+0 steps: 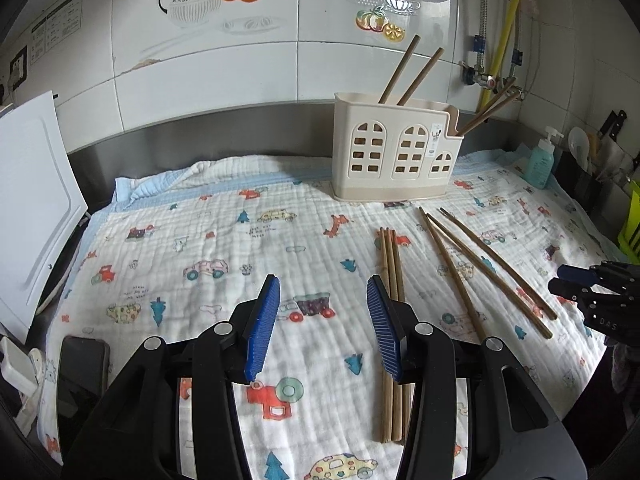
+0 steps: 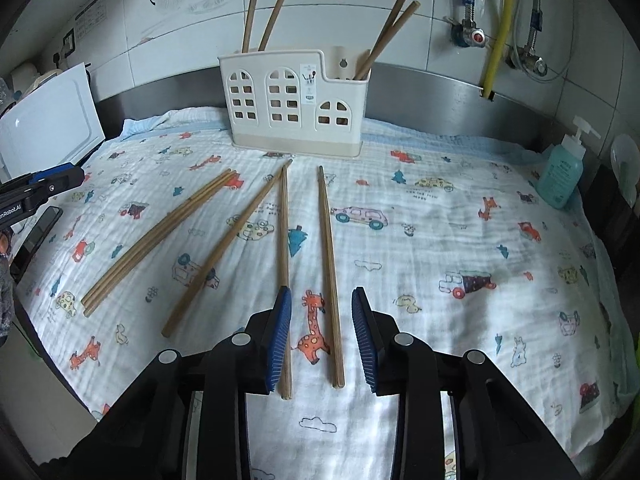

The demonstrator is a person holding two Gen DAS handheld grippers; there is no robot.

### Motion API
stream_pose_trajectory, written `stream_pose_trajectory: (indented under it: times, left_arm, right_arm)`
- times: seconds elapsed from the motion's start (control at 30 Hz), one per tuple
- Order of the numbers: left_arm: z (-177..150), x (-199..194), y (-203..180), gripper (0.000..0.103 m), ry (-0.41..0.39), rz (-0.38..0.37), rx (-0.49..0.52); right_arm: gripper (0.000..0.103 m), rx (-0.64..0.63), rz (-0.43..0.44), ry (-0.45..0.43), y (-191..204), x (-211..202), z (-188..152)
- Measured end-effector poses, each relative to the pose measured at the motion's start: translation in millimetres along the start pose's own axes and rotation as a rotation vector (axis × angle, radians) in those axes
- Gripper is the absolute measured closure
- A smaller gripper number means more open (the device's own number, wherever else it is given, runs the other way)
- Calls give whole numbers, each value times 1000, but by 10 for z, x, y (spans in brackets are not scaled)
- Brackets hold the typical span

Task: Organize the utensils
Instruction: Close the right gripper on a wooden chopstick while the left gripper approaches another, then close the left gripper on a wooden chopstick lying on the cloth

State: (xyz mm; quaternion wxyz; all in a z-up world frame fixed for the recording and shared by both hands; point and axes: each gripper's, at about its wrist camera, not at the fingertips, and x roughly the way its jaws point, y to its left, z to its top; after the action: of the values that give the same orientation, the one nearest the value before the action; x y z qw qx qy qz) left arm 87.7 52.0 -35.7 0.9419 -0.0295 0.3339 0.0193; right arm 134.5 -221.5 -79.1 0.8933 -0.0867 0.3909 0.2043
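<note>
Blue-padded jaws of the right gripper [image 2: 322,334] stand apart over the near edge of a printed cloth [image 2: 440,240], pressing on nothing; one loose chopstick [image 2: 329,272] runs up between them untouched, and a second chopstick [image 2: 284,240] passes just beside the left pad. The left gripper [image 1: 323,324] is likewise open and empty above the cloth, with a bundle of three chopsticks [image 1: 390,276] lying side by side under and just beyond its right pad. Further toward the cloth's right edge, three more chopsticks [image 1: 488,264] lie fanned out, two of them crossing near their far tips. At the cloth's far edge stands a cream utensil holder [image 1: 396,152] with window-shaped cutouts; two chopsticks lean in its taller compartment and two in the lower one. A teal pump bottle [image 2: 562,172] sits near the far right corner.
</note>
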Motion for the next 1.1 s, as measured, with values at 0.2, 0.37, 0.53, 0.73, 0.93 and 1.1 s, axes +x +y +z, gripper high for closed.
stream_pose_trajectory:
  times: [0.2,0.37,0.53,0.73,0.93,1.1]
  left_arm:
    - [-181,107,-56,57,62,-24,12]
    - [-288,176,-81,57,105,-55,11]
    - [-326,233,-117,57,128,-70,12]
    - [-364,280,-193,59,150,-104,17]
    - [-384,351,-239,59,169,-114,21]
    - [-370,384,-272,67,178,-123,29]
  right_arm:
    - [80,3,10,34,-18,173,-53]
    - [83,7,1,53,-24,296,-71]
    - [88,17,0,74,-45,384,-97]
    - [95,-4,-28,74,-27,399,-107]
    - [96,-26,-50,72,5,394,-104]
    - [96,-37,-58,67,18,394,-108]
